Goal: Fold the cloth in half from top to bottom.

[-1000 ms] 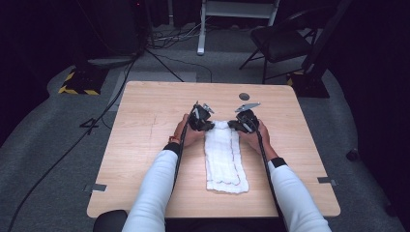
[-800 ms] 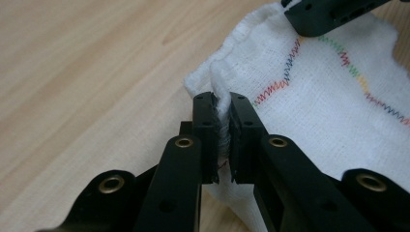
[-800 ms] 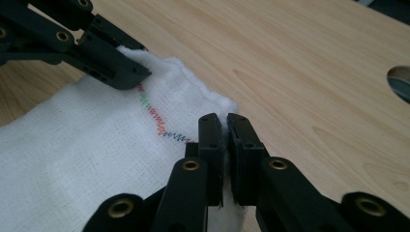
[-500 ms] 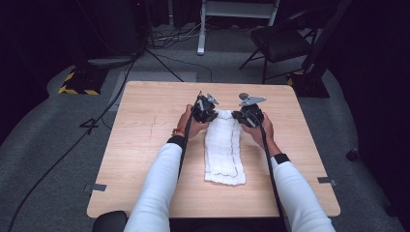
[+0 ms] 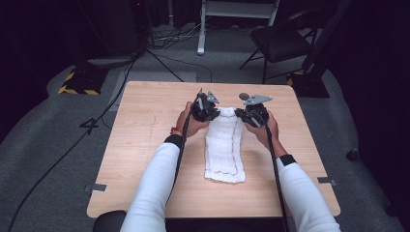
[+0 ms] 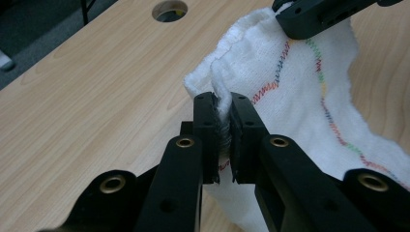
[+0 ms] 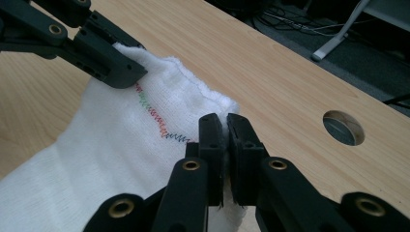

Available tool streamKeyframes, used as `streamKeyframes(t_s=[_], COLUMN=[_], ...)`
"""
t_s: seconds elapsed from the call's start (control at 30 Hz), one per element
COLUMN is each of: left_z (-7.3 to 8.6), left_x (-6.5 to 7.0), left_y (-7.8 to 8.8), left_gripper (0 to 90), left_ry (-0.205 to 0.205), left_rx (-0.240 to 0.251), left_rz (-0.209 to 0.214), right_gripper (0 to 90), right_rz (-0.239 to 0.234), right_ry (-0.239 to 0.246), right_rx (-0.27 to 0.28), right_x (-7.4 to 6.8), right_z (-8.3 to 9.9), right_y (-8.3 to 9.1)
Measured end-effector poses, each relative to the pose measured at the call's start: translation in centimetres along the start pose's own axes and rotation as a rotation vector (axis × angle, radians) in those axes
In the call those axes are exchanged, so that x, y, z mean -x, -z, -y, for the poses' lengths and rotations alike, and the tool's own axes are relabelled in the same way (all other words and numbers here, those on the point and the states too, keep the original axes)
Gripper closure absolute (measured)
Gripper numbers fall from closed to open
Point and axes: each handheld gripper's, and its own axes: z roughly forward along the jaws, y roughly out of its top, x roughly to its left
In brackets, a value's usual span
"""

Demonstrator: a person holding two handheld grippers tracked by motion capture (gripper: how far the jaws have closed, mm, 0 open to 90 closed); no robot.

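Towel (image 5: 224,147) had risen at its far end off the table (image 5: 145,145), both far corners pinched by left gripper (image 6: 221,113) and right gripper (image 7: 226,133), probably starting 1 fold.

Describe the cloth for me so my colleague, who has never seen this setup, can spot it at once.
On the wooden table, look at the middle, between the person's two hands. There lies a long white towel, its far corners pinched by the left hand-held gripper and the right hand-held gripper. A multicoloured zigzag stitch line sets it apart.
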Motion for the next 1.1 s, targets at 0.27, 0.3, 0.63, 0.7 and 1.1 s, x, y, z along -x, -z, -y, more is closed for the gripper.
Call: streamKeyframes(t_s=[0.27, 0.3, 0.63, 0.7, 1.1], left_z=[0.8, 1.0, 3.0, 3.2, 5.9], left_x=[1.3, 1.4, 4.2, 4.6, 7.6], left_y=[1.8, 2.0, 4.1, 4.3, 5.5], left_gripper=[83.4, 83.4, 82.5, 82.1, 81.8], left_ry=[-0.056, -0.065, -0.136, -0.146, -0.224], left_rx=[0.025, 0.025, 0.050, 0.033, -0.019], left_rz=[0.060, 0.074, 0.165, 0.163, 0.199], right_gripper=[85.5, 85.5, 85.4, 85.4, 85.3], right_rz=[-0.049, -0.058, -0.154, -0.160, -0.261], right_ry=[0.026, 0.030, 0.072, 0.086, 0.124], right_rx=[0.028, 0.029, 0.031, 0.023, -0.004], right_x=[-1.0, -1.1, -3.0, -3.4, -5.9], right_z=[0.6, 0.7, 2.9, 3.3, 5.6], right_y=[1.9, 2.1, 4.6, 4.9, 6.9])
